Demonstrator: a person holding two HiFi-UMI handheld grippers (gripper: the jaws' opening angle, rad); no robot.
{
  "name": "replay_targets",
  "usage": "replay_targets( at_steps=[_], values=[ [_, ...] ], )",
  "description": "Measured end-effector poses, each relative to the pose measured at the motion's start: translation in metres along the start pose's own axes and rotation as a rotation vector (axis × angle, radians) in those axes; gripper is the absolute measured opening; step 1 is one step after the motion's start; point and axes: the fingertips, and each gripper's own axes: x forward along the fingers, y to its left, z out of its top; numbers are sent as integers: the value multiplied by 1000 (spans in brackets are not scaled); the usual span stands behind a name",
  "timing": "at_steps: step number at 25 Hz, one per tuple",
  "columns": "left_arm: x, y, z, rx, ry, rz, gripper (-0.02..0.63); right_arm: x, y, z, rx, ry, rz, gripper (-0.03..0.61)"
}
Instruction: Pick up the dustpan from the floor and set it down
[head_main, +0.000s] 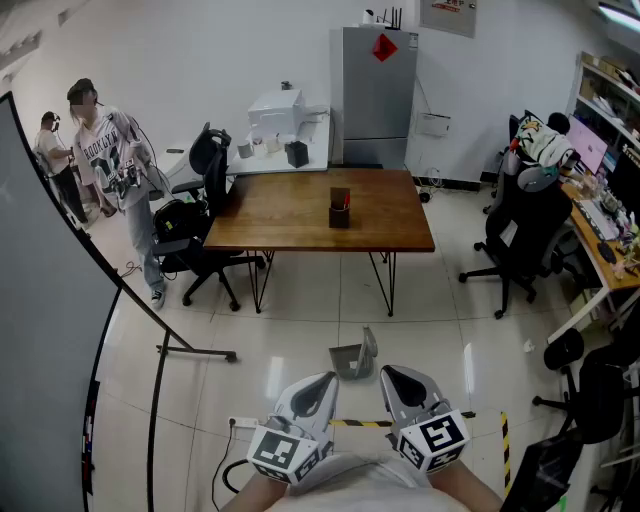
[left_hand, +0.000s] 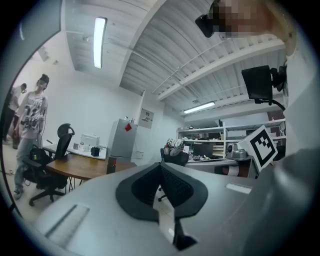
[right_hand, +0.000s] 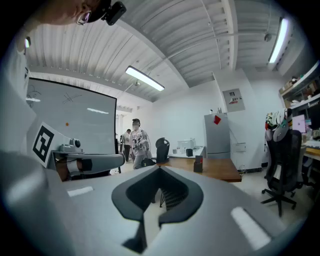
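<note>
Dustpan on floor just beyond left gripper and right gripper; both jaws together, empty

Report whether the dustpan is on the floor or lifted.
On the floor. The dustpan rests on it ahead of both grippers; neither the left gripper nor the right gripper touches it.

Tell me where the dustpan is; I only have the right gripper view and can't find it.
Observer: The head view shows the dustpan on the floor, on the near side of the table.
Operator: Is the left gripper on it?
Observer: No. The left gripper is shut, with nothing between its jaws.
Operator: How does the dustpan sit?
Observer: Pan on the tiles, handle raised at its right end.
</note>
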Motion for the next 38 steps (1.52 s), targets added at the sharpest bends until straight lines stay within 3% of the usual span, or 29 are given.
replay_targets(
  at_steps=[8, 13, 17, 22, 23, 25, 28, 33, 38],
  values=[
    [15, 0, 2, 2, -4, 52, 14, -6, -30, -3, 22, 1, -1, 0],
    [25, 9, -8, -2, 1, 102, 14, -2, -48, -28, 60, 53, 6, 0],
    [32, 36, -15, -38, 13, 137, 14, 18, -58, -46, 83, 107, -4, 0],
    [56, 98, -29, -79, 47, 118, 14, 77, -73, -59, 123, 161, -35, 0],
    [61, 113, -30, -86, 58, 111, 14, 92, -75, -63, 135, 181, -48, 16],
    [71, 145, -28, -93, 74, 97, 14, 123, -79, -76, 139, 235, -66, 117],
    [87, 187, -19, -97, 79, 52, 14, 161, -91, -95, 110, 309, -119, 183],
    [113, 223, -23, -114, 95, -5, 14, 194, -128, -150, 167, 442, -230, 201],
    [142, 235, -44, -125, 132, -15, 14, 225, -164, -250, 202, 671, -230, 224]
  ],
)
